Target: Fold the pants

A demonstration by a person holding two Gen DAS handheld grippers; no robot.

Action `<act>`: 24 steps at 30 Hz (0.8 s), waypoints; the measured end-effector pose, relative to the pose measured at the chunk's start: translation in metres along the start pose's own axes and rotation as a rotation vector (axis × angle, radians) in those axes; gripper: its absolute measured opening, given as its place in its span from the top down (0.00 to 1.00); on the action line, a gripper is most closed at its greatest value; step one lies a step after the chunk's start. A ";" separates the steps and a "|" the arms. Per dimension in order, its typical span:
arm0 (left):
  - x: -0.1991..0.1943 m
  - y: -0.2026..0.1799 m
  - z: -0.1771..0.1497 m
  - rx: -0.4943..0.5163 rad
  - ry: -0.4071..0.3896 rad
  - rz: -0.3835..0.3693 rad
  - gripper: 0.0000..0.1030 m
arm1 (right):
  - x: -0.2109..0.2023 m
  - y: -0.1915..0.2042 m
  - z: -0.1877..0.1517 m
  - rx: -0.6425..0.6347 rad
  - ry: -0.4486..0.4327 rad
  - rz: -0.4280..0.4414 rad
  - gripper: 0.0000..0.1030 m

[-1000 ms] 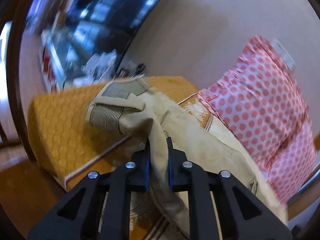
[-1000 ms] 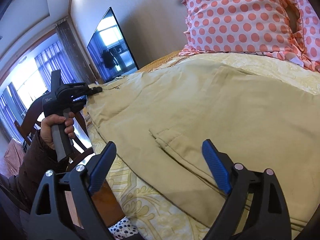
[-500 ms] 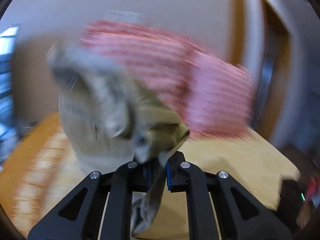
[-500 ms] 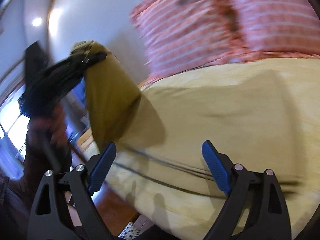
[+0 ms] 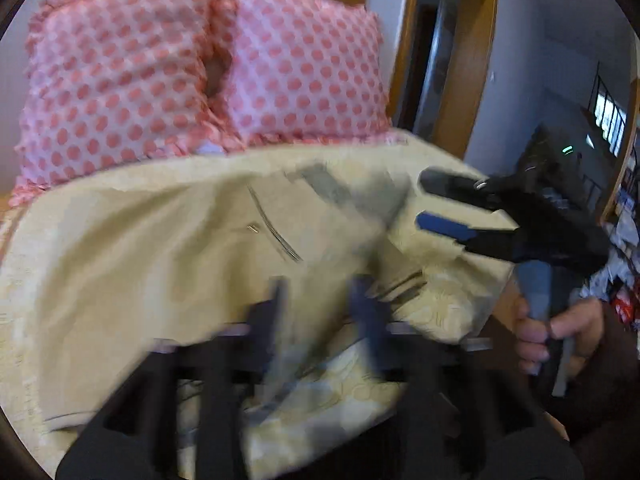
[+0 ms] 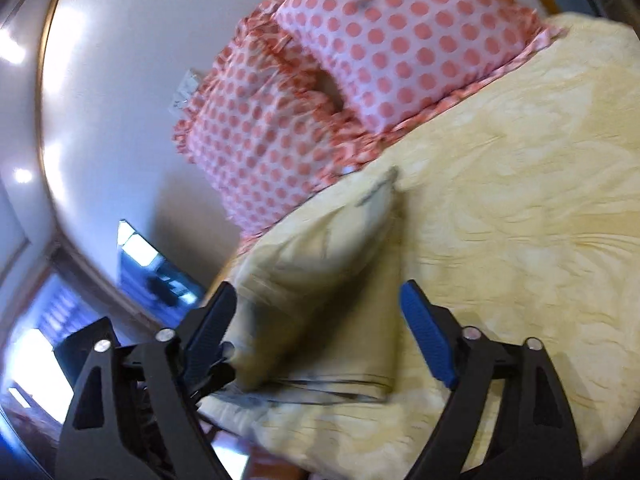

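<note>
The beige pants lie folded over on the yellow patterned bedspread, the waistband end thrown toward the right. In the right wrist view the pants form a folded mound. My left gripper is blurred, its fingers parted over the cloth, holding nothing. My right gripper is open and empty just above the pants' near edge. It also shows in the left wrist view, held by a hand at the right.
Two pink polka-dot pillows lean at the head of the bed against a white wall. A wooden door frame stands to the right. A television and windows sit beyond the bed's far side.
My left gripper swung the pants' end across from left to right, folded it onto the rest, and let go. My right gripper stayed open and shifted toward the fold.
</note>
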State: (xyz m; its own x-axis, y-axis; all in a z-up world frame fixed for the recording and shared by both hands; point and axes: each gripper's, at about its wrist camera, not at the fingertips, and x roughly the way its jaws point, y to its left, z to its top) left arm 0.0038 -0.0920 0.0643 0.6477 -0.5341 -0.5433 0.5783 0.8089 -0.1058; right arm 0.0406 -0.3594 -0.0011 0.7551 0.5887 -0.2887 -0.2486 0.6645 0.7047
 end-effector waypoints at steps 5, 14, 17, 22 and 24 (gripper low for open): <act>-0.036 0.047 0.009 -0.075 -0.111 0.189 0.07 | 0.023 0.011 0.022 -0.056 0.051 -0.134 0.21; 0.002 0.176 0.024 -0.338 0.079 0.295 0.13 | 0.084 0.003 0.065 -0.139 0.231 -0.265 0.38; 0.019 0.204 0.025 -0.415 0.128 0.225 0.15 | 0.097 0.000 0.063 -0.176 0.291 -0.271 0.50; 0.034 0.213 0.026 -0.418 0.189 0.132 0.16 | 0.102 0.009 0.059 -0.293 0.330 -0.270 0.53; 0.045 0.215 0.030 -0.398 0.224 0.128 0.16 | 0.107 0.005 0.064 -0.292 0.345 -0.268 0.50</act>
State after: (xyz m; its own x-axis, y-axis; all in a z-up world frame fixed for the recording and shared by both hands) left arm 0.1719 0.0506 0.0418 0.5528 -0.3931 -0.7347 0.2372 0.9195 -0.3135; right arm 0.1588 -0.3229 0.0128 0.5840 0.4651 -0.6653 -0.2697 0.8842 0.3813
